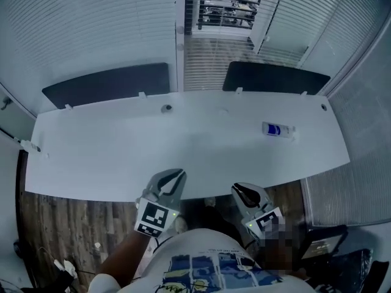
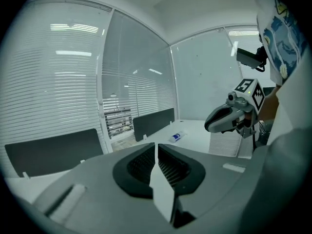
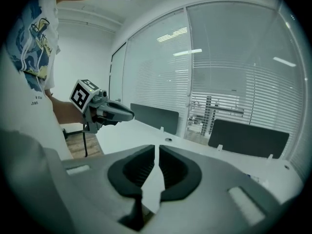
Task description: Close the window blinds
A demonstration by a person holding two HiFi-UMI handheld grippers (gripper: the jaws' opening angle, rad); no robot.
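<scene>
At the bottom centre of the head view, the left gripper (image 1: 177, 174) and right gripper (image 1: 239, 190) hung over the white worktop's (image 1: 183, 145) near edge, each clenched on nothing. The window blinds (image 1: 91, 23) spanned the upper frame beyond the worktop.

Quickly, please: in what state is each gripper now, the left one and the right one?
Left gripper: closed, jaws together, holding nothing.
Right gripper: closed, jaws together, holding nothing.
</scene>
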